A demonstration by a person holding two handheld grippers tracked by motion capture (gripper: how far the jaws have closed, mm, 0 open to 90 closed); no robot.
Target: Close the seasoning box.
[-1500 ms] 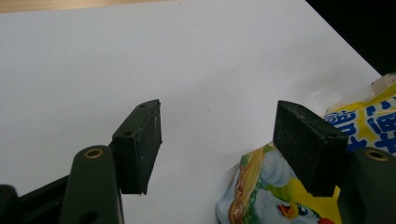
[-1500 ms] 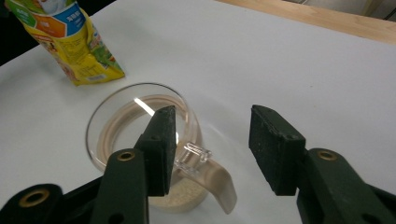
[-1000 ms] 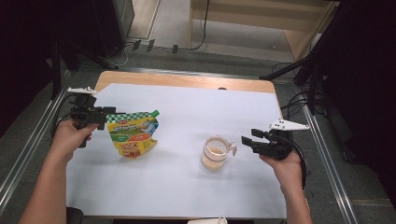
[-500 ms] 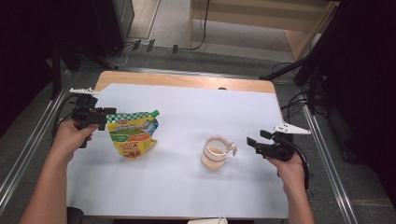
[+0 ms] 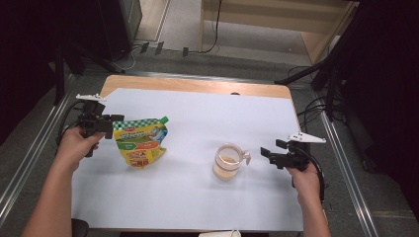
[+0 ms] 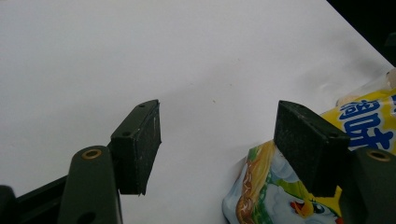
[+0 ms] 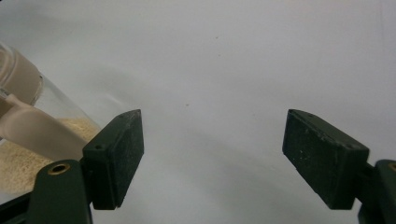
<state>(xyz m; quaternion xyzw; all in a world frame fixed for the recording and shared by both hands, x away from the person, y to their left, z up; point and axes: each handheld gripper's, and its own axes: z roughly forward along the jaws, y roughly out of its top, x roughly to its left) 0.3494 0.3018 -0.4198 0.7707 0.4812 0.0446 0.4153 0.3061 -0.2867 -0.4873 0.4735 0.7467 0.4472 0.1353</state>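
A yellow and green snack bag [image 5: 141, 143] lies flat on the white sheet, left of centre. My left gripper [image 5: 112, 121] hovers at the bag's upper left corner, open. In the left gripper view the bag [image 6: 275, 191] lies beside and behind the right-hand jaw, and the left gripper [image 6: 219, 126] has only white sheet between its pads. A glass jar [image 5: 227, 160] with pale grains in it stands right of centre. My right gripper [image 5: 267, 154] sits just right of the jar and apart from it. The right gripper [image 7: 210, 135] has just been opening, nothing between its pads, the jar [image 7: 28, 144] at its left.
The white sheet [image 5: 197, 207] covers most of a wooden table [image 5: 197, 85]. Metal rails [image 5: 29, 158] run along both sides. Cables and dark stands lie on the floor beyond the far edge.
My right gripper has sunk toward the sheet beside the jar and its jaws have spread wider. The left gripper, the bag and the jar have kept still.
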